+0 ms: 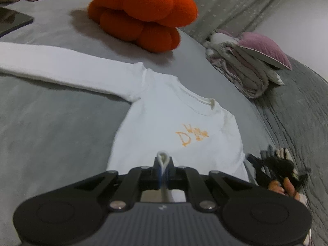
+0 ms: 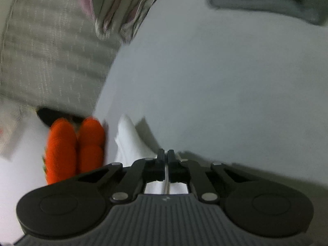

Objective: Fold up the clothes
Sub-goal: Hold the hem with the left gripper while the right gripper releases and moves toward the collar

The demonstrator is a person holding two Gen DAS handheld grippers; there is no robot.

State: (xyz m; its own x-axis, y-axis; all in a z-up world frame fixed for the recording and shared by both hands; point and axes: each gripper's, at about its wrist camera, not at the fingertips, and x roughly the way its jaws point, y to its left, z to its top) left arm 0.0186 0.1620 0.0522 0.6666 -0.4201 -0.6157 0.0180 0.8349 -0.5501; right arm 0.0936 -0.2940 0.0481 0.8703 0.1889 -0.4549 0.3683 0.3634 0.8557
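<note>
Now folding | left tongs [image 1: 163, 162] clenched on white shirt [image 1: 164, 110] hem, shirt spread ahead on bed [image 1: 51, 119] | right tongs [image 2: 166, 155] pinching white cloth | risk: thin pinch slipping, fold skewing

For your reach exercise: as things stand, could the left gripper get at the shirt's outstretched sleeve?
Probably not yet: the left gripper is shut on the shirt hem, so it would have to let go first. The sleeve itself lies uncovered on the bed.
</note>
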